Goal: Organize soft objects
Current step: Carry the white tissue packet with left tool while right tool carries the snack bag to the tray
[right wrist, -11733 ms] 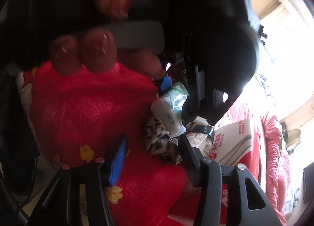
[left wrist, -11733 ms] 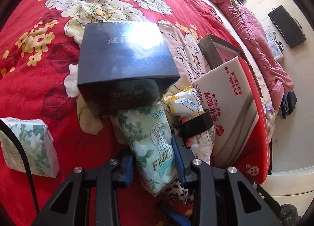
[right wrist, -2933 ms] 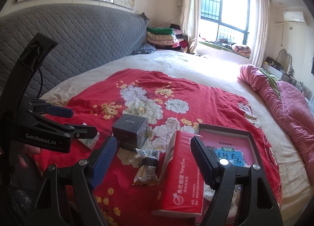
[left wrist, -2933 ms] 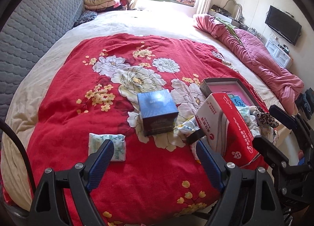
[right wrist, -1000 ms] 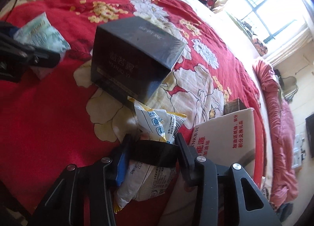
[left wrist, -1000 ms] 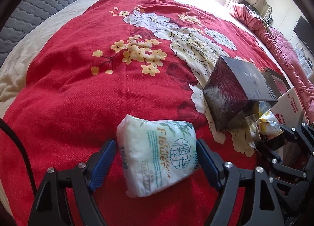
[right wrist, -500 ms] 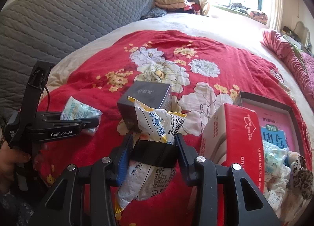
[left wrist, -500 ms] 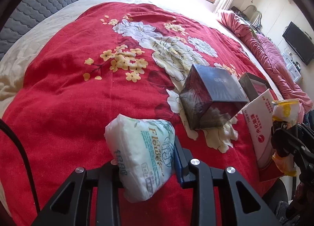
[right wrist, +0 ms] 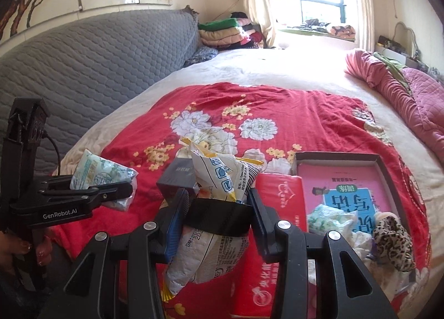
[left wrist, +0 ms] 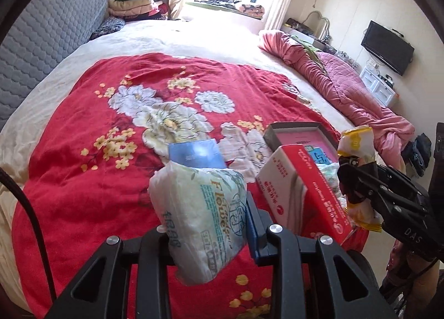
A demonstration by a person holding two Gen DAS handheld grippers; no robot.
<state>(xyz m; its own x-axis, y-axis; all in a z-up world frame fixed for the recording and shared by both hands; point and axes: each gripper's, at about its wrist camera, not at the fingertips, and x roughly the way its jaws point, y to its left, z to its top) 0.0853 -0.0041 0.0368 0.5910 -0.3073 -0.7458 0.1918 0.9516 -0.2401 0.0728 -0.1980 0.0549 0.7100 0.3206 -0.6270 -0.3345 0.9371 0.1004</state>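
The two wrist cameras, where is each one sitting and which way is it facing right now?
Left wrist: behind the left tongs, facing up the bed toward the window; they clamp a tissue pack; the right tongs show at right.
Right wrist: behind the right tongs, facing the grey headboard and window; they clamp a snack bag; the left tongs and a hand show at left.
Shared: red floral quilt, dark box, red tissue box, tray.

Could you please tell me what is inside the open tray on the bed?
The tray holds a pink book, a tissue pack and a leopard-print item. What lies beneath them is hidden.
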